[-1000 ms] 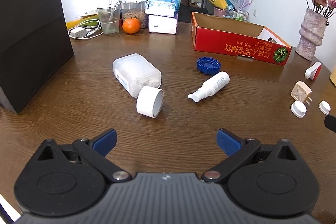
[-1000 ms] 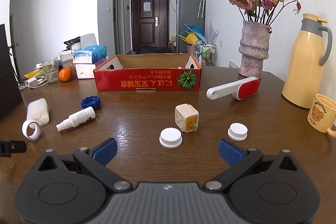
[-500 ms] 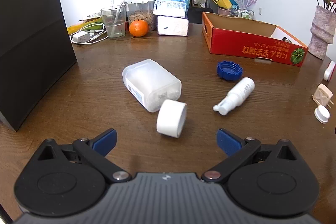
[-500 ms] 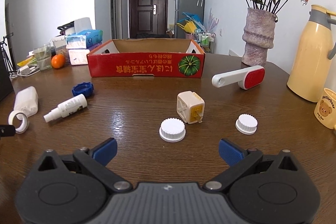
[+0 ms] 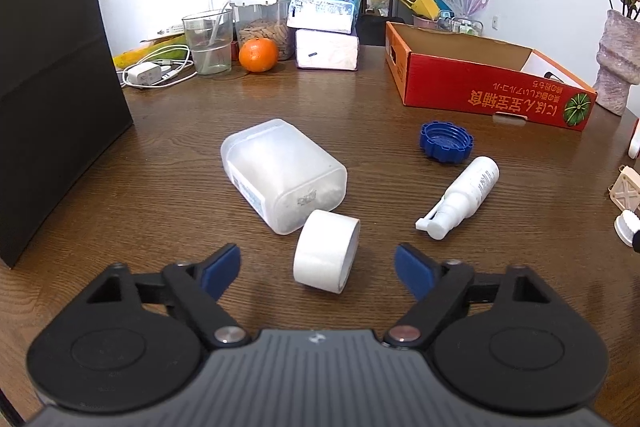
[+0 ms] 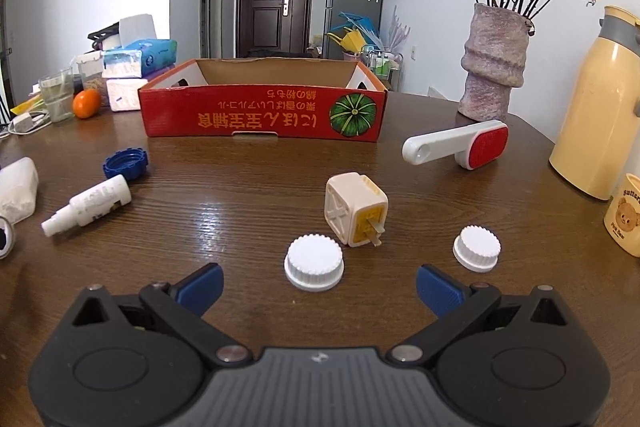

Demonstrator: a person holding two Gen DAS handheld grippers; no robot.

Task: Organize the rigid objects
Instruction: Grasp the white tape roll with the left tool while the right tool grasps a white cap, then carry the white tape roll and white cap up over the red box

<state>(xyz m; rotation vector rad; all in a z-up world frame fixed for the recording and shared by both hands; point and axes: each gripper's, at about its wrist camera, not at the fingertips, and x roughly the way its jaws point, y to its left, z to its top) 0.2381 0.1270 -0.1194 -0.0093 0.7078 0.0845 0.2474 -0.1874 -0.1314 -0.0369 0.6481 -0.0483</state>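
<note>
Two claws low over the bench, nothing gripped.

The left claw (image 5: 317, 269) is closing, the white tape roll (image 5: 326, 251) between its blue pads but untouched (it leans against the frosted plastic container (image 5: 282, 174)). The right claw (image 6: 319, 287) stands wide apart and empty, a white screw cap (image 6: 313, 262) just ahead between its fingers, beside the cream plug adapter (image 6: 356, 209). The red cardboard box (image 6: 262, 115) sits farther back.

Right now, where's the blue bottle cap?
In the left wrist view the blue bottle cap lies right of centre on the table, between the red cardboard box and the white spray bottle.
</note>
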